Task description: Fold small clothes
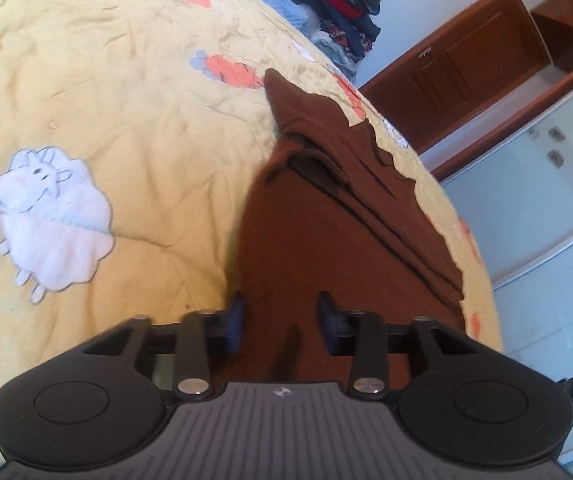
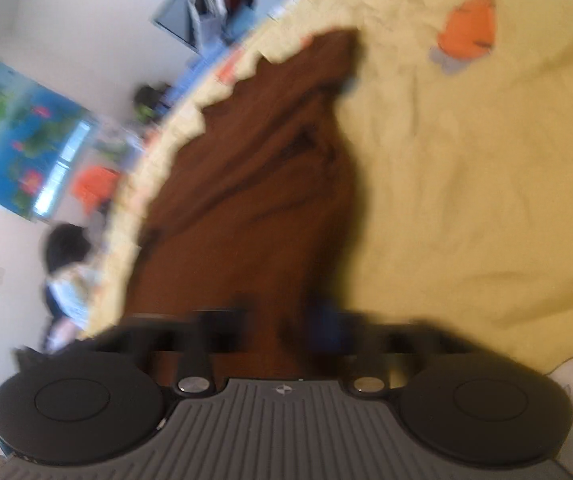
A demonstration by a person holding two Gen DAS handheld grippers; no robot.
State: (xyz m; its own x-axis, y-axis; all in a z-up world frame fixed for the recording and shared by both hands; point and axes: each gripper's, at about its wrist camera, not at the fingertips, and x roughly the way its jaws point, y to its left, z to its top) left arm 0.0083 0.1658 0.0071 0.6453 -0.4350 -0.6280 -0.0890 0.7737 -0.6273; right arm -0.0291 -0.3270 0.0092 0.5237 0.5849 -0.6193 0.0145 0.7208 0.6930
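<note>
A brown garment (image 1: 326,232) lies bunched in long folds on the yellow bedspread (image 1: 146,128), running away from me toward the bed's edge. My left gripper (image 1: 282,320) is shut on its near end, and the cloth fills the gap between the blue pads (image 1: 235,320). The right wrist view is blurred. There the same brown garment (image 2: 254,184) stretches ahead over the bedspread (image 2: 466,184), and my right gripper (image 2: 282,330) is shut on the end nearest me. The pinched cloth edges are hidden under the fingers.
A white sheep patch (image 1: 54,220) and orange patches (image 1: 230,70) decorate the bedspread. A pile of clothes (image 1: 350,4) sits at the far side of the bed. A wooden door (image 1: 466,64) and a colourful poster (image 2: 18,136) are on the walls past the bed's edge.
</note>
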